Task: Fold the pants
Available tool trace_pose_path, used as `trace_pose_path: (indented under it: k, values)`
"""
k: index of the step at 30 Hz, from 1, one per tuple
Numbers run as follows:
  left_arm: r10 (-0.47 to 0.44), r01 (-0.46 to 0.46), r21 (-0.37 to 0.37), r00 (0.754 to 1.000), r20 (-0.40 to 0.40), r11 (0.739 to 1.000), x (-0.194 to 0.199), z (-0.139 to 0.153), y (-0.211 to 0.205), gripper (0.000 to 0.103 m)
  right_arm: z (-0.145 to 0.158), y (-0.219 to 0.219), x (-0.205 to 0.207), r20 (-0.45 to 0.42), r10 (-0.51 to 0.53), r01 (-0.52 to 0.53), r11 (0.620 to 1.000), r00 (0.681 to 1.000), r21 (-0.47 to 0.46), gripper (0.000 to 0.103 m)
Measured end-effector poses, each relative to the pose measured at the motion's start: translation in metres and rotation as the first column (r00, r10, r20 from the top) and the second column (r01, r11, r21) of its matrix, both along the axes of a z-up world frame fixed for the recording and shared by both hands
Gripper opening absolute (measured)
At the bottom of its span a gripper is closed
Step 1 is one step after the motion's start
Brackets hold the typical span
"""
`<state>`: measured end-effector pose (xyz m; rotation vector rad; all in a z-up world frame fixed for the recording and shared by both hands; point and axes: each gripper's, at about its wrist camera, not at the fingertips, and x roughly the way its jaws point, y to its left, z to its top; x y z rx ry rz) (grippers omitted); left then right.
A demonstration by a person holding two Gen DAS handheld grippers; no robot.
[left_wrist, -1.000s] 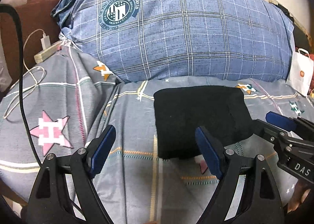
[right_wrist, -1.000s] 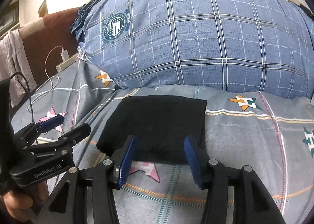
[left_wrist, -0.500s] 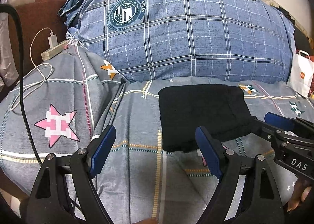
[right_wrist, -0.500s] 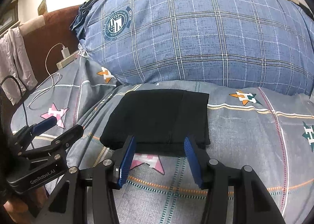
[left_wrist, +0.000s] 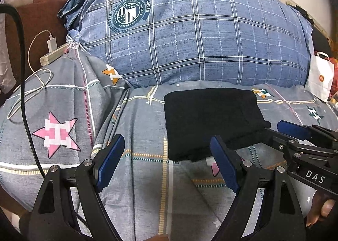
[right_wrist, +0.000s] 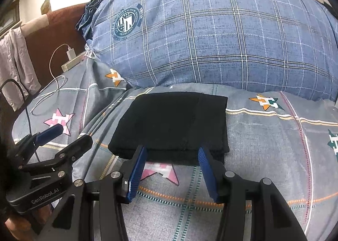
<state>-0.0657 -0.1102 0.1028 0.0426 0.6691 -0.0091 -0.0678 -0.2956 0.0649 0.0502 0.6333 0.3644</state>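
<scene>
The black pants point(left_wrist: 211, 120) lie folded into a compact rectangle on the grey star-print bedspread point(left_wrist: 147, 188), just below the big pillow. They also show in the right wrist view point(right_wrist: 175, 124). My left gripper point(left_wrist: 166, 162) is open and empty, hovering off the near left corner of the pants. My right gripper point(right_wrist: 171, 171) is open and empty, just short of the pants' near edge. Each gripper appears in the other's view, the right one point(left_wrist: 295, 135) at the right and the left one point(right_wrist: 55, 141) at the left.
A large blue plaid pillow point(left_wrist: 196, 31) lies behind the pants. A white power strip with charger and cable point(left_wrist: 50, 52) sits at the left by the brown headboard point(left_wrist: 36, 19). A white paper bag point(left_wrist: 320, 78) stands at the right edge. A black cable point(left_wrist: 23, 93) hangs at the left.
Both grippers have drawn back from the folded pants toward me and risen slightly. Both stay open and empty. The pants have not moved.
</scene>
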Motion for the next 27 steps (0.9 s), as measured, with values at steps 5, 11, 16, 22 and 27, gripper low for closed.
trace_pose_path:
  k: [5, 11, 16, 22, 27]
  values:
    - [0.003, -0.003, -0.004, 1.000, -0.009, 1.000, 0.001, -0.002, 0.000, 0.084, 0.000, -0.001, 0.000, 0.000, 0.002, -0.002, 1.000, 1.000, 0.001, 0.050]
    - [0.006, -0.006, -0.007, 1.000, -0.010, 1.000, 0.000, -0.002, 0.000, 0.084, -0.001, 0.000, -0.001, -0.002, 0.004, -0.004, 1.000, 1.000, 0.001, 0.050]
    - [0.006, -0.006, -0.002, 1.000, -0.008, 1.000, 0.000, -0.004, -0.001, 0.084, -0.002, 0.001, -0.002, -0.005, 0.002, -0.002, 1.000, 1.000, 0.000, 0.050]
    - [0.003, -0.003, 0.006, 1.000, 0.021, 1.000, -0.005, -0.003, -0.003, 0.084, -0.004, 0.000, -0.002, -0.010, -0.001, 0.001, 1.000, 1.000, -0.005, 0.050]
    - [-0.021, 0.021, -0.031, 1.000, -0.004, 0.999, -0.010, -0.005, -0.005, 0.084, -0.006, -0.007, -0.004, -0.016, -0.013, 0.013, 1.000, 1.000, -0.003, 0.050]
